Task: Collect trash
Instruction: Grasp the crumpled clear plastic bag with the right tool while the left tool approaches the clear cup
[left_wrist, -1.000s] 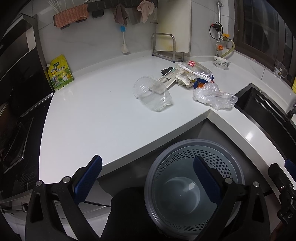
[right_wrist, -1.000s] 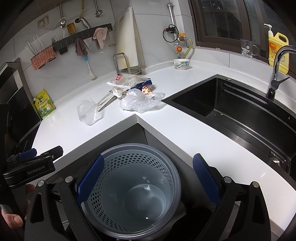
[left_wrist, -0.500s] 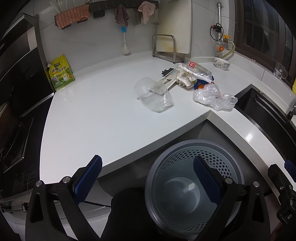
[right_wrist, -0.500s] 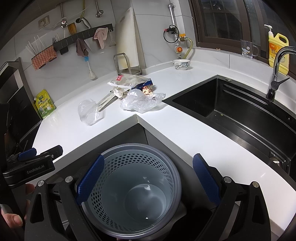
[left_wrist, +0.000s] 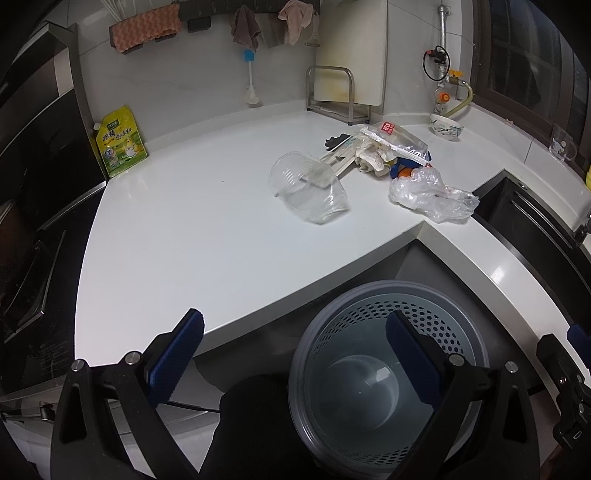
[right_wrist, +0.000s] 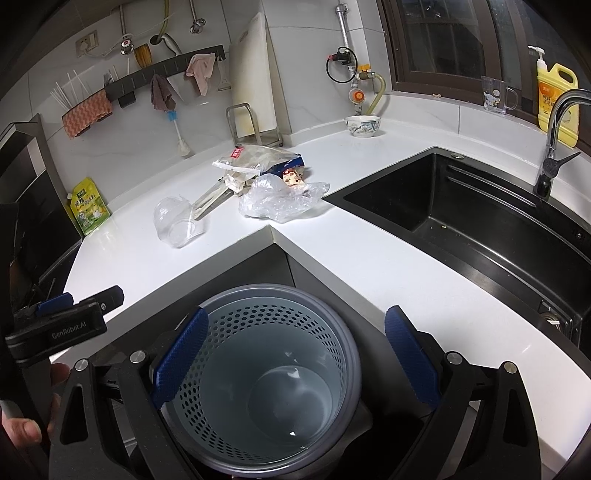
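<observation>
A grey perforated bin (left_wrist: 388, 365) stands on the floor in the counter's inner corner, also in the right wrist view (right_wrist: 266, 373). It looks empty. On the white counter (left_wrist: 192, 236) lie a clear plastic cup (left_wrist: 310, 192) on its side, a crumpled clear bag (left_wrist: 432, 195) and a snack packet (left_wrist: 399, 142) with wrappers. The same cup (right_wrist: 177, 225), bag (right_wrist: 280, 199) and packet (right_wrist: 262, 157) show in the right wrist view. My left gripper (left_wrist: 295, 354) is open and empty, low in front of the counter edge. My right gripper (right_wrist: 295, 354) is open and empty above the bin.
A black sink (right_wrist: 472, 218) with a tap (right_wrist: 554, 136) lies right. A yellow pouch (left_wrist: 118, 142), a rack with a cutting board (left_wrist: 340, 92), a bowl (left_wrist: 447, 127), a glass mug (right_wrist: 496, 94) and a yellow soap bottle (right_wrist: 556, 99) stand along the back. A dark hob (left_wrist: 33, 258) is left.
Both views have shifted very slightly; the grippers stay open and empty and the trash has not moved.
</observation>
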